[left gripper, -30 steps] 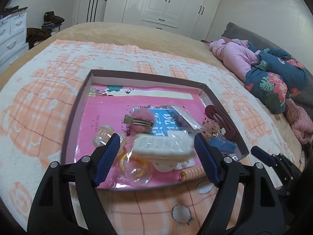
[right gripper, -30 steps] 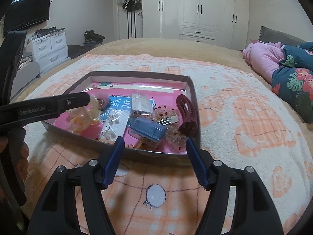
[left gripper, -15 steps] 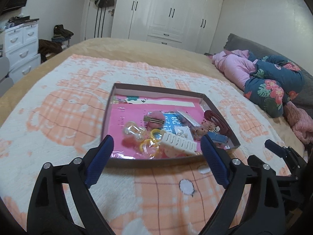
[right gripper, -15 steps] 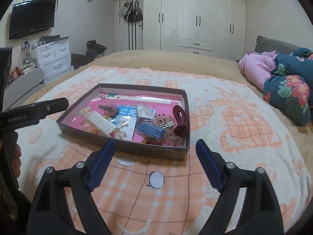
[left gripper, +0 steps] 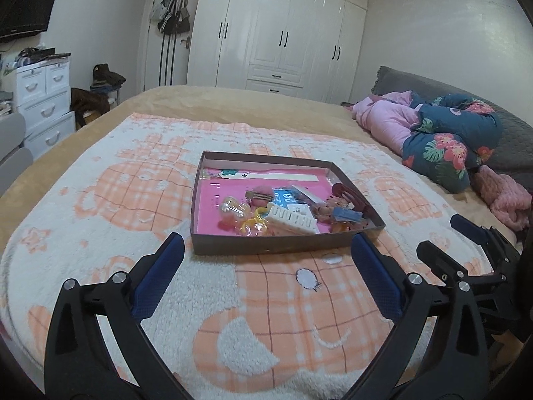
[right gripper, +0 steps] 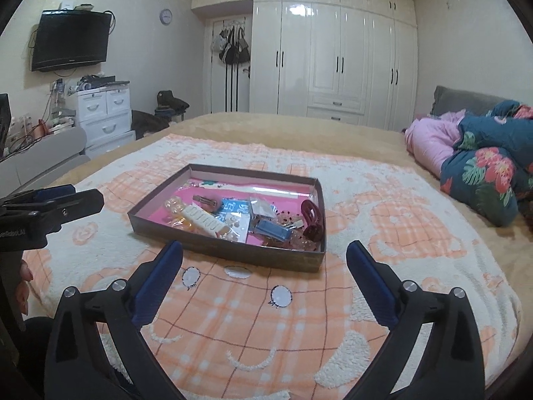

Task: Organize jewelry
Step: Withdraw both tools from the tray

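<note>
A shallow brown box (left gripper: 283,248) (right gripper: 213,248) with a pink floor lies on the bed's blanket. Inside it are a white claw clip (left gripper: 293,220) (right gripper: 204,219), a dark red clip (left gripper: 349,195) (right gripper: 312,216), a small blue box (left gripper: 346,215) (right gripper: 273,230), yellow rings (left gripper: 253,223) and small clear packets. My left gripper (left gripper: 266,250) hangs in front of the box's near wall, jaws still opening wide, nothing between them. My right gripper (right gripper: 265,256) is also short of the box, jaws opening, nothing between them.
An orange-and-white blanket (left gripper: 283,316) covers the bed. Bundled pink and floral bedding (left gripper: 443,136) (right gripper: 479,166) lies at the right. White wardrobes (right gripper: 333,63) and a white drawer unit (right gripper: 103,113) stand beyond the bed. The other gripper shows at each view's edge.
Both grippers have pulled back and up from the box and spread their jaws wider. The white claw clip, earlier between the left jaws, now lies in the box.
</note>
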A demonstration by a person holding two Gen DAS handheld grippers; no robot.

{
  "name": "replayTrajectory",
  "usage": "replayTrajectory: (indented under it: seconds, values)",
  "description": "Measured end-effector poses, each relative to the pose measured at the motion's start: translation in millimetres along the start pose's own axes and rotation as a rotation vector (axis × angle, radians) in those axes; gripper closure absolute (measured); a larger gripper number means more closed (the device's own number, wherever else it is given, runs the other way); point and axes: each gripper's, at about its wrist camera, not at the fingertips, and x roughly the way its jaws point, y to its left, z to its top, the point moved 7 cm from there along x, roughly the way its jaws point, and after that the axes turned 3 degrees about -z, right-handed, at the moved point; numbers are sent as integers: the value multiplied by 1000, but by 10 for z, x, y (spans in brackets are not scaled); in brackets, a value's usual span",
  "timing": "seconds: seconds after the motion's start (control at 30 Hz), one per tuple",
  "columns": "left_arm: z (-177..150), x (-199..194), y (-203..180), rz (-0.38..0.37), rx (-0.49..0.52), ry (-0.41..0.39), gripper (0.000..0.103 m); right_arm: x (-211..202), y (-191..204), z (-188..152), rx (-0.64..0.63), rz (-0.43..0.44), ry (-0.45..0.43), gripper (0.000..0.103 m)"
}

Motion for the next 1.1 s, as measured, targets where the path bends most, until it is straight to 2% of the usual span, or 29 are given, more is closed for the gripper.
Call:
replayTrajectory:
  seconds: [0.2, 0.6, 0.8, 1.1]
  values:
    - [-66, -158, -58, 14, 18, -47, 11, -194, -29, -26, -3, -10, -52, 6]
    - [-298, -390, -162, -14, 39, -114, 11, -588, 37, -230, 0, -27, -162, 6]
    - [-363, -511, -177, 1, 48, -158, 11, -713, 98, -339, 2, -40, -187, 6]
    - [-421, -541, -113, 45, 30, -151, 11, -703, 43, -397, 40, -63, -168, 6]
